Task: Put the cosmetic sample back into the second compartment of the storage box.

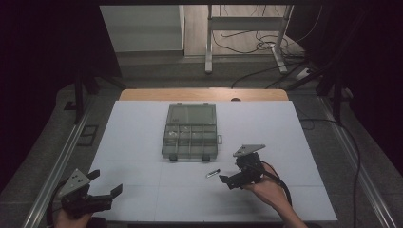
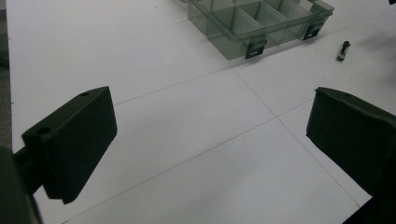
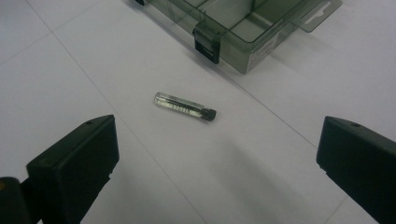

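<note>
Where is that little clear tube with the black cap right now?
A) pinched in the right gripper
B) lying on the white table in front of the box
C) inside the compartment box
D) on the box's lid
B: the small vial lies flat on the white table, apart from the compartment box, with the right gripper open short of it.

Black grippers with blocky fingers (image 3: 74,161) (grey triangular plates, black cables).

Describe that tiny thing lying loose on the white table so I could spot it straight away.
Start at the clear compartment box in the middle of the white table. Just in front of its near edge, toward the right tongs, lies a small clear vial. It has a black cap at one end and lies flat, outside the box.
</note>
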A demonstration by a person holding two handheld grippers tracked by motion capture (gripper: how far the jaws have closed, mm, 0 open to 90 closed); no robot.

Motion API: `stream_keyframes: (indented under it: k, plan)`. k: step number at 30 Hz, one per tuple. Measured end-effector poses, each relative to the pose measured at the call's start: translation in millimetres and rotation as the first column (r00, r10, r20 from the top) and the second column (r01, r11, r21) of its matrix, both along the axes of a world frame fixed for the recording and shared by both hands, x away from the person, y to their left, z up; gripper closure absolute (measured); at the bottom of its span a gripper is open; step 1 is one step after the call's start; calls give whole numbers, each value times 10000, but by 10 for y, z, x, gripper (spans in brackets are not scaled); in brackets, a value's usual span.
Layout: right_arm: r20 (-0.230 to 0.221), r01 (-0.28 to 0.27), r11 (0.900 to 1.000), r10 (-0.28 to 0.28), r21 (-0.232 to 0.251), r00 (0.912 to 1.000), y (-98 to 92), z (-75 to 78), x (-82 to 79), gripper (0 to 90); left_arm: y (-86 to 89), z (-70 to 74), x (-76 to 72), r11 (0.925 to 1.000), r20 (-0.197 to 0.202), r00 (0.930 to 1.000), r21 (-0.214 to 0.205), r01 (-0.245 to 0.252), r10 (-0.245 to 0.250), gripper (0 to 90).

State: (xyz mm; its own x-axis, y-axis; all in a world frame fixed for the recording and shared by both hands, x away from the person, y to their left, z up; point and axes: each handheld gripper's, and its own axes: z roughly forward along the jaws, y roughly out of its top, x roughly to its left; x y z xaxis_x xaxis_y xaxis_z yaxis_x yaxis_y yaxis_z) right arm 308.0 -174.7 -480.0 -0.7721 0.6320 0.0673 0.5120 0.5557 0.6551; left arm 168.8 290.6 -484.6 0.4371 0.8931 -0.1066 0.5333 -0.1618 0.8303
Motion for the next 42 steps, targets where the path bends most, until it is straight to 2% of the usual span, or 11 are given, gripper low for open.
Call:
stream_keyframes:
  k: [4, 10, 17, 24, 31, 37, 42]
  plan:
    - [-79, -61, 9999, 60, -132, 10000, 44, -1, 7, 0, 1, 0, -1, 10000, 8, 10000, -9, 3, -3, 21]
    - [60, 68, 9995, -66, -313, 10000, 111, -6, 39, 0, -1, 0, 1, 10000, 7, 10000, 5, 16, -16, 21]
    - [-231, 119, 9995, -126, -293, 9997, 197, -31, 83, 2, 1, 0, 1, 10000, 8, 10000, -11, 24, -24, 21]
    - [-312, -89, 9988, 74, -490, 9995, 275, -59, 86, 57, -3, 1, 2, 10000, -2, 10000, 46, 53, -53, 21]
    - [-382, -409, 9958, 379, -817, 9986, 367, -115, 106, 129, -4, 1, 3, 10000, 2, 10000, 50, 81, -81, 21]
    - [-261, -717, 9915, 692, -1085, 9973, 449, -150, 122, 249, -2, 1, 4, 9999, -3, 10000, 27, 97, -97, 21]
    - [-376, -980, 9896, 946, -1052, 9948, 491, -178, 182, 347, -3, 1, 6, 9999, 1, 9999, 29, 113, -113, 21]
